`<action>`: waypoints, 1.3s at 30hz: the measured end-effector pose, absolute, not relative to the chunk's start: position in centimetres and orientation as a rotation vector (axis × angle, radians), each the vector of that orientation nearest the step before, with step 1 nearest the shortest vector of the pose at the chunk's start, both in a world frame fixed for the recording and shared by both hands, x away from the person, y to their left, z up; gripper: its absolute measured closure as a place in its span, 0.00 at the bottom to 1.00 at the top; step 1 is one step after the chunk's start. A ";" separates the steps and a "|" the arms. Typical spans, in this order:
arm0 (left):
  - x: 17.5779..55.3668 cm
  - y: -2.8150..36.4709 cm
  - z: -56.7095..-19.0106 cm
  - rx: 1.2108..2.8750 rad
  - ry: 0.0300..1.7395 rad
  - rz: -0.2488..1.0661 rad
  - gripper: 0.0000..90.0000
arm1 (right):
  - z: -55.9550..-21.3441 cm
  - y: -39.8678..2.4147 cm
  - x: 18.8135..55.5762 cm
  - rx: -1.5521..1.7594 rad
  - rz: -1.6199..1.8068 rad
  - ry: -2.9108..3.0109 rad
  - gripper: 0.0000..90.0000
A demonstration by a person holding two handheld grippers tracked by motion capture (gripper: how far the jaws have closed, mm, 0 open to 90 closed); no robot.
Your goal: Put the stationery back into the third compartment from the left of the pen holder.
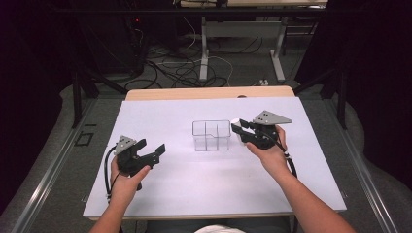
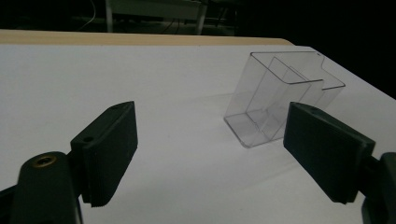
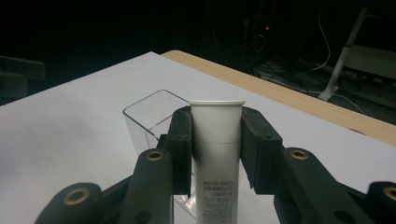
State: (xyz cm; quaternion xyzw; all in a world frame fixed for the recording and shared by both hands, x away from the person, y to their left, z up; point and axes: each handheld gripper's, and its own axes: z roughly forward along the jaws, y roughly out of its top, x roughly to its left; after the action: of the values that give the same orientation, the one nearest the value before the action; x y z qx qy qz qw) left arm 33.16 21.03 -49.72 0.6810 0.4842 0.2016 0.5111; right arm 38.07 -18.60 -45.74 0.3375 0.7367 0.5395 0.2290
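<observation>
White tube upright, beside clear organizer

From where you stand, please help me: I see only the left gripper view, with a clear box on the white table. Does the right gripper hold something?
Observer: Yes, the right gripper is shut on a white tube with small print.
Operator: Is the tube already in the clear box?
Observer: No. In the high view, that gripper is beside the clear divided box, at its right side.
Operator: And is my left gripper near it?
Observer: No, the left gripper is open, apart from the box, at its left.
</observation>
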 end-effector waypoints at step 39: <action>34.2 8.1 -45.7 1.743 0.890 0.169 0.52 | -45.6 -16.0 35.9 0.826 1.723 1.926 0.74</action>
State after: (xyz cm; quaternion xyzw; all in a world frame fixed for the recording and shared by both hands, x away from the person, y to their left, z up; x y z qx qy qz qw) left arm 34.23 8.08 -45.70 0.7381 0.3770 0.0717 0.5550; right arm 35.93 -16.00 -45.60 0.2975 0.6936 0.6207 0.2125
